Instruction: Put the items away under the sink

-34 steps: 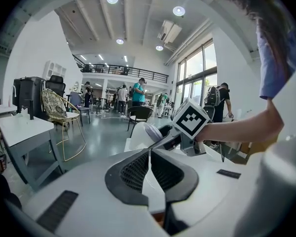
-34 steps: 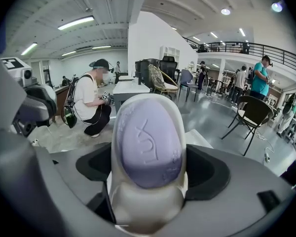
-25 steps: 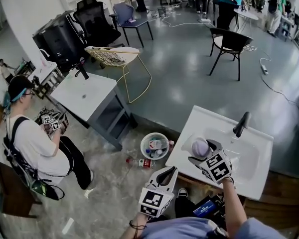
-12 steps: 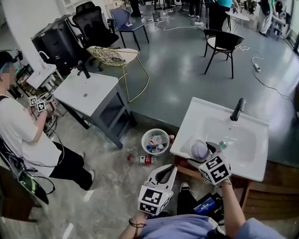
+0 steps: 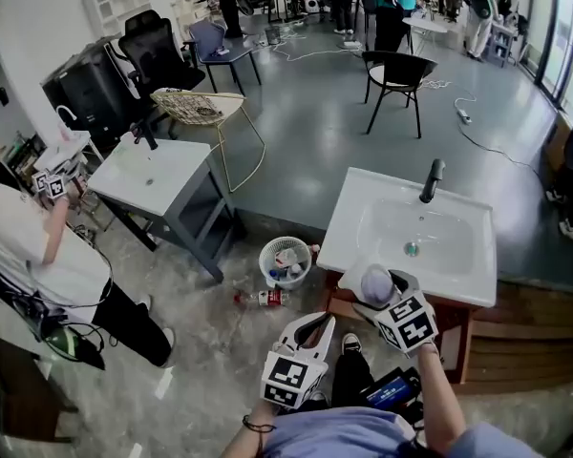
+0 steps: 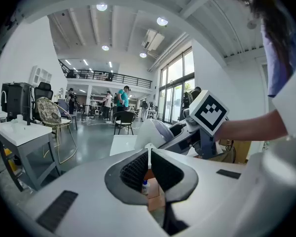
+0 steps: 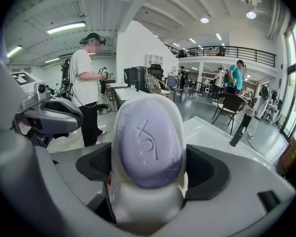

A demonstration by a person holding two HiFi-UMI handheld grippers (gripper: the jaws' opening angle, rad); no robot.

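Right tongs (image 5: 382,290) (gripping soap dish (image 7: 148,206)) retreated past sink (image 5: 351,216) edge — wastebasket (image 5: 264,267) beside.

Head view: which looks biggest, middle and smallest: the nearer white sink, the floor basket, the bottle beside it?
Largest: nearer white sink
Middle: floor basket
Smallest: bottle
The sink sits nearer the camera, yet it clearly wins.

Head view: high, steeply down on sink (image 5: 349,241), left gripper (image 5: 313,324), right gripper (image 5: 380,289). Gripper views: low, along own jaws, facing outward; soap bar (image 7: 148,142) crowds the right one. Each catches the other gripper; all share sink.
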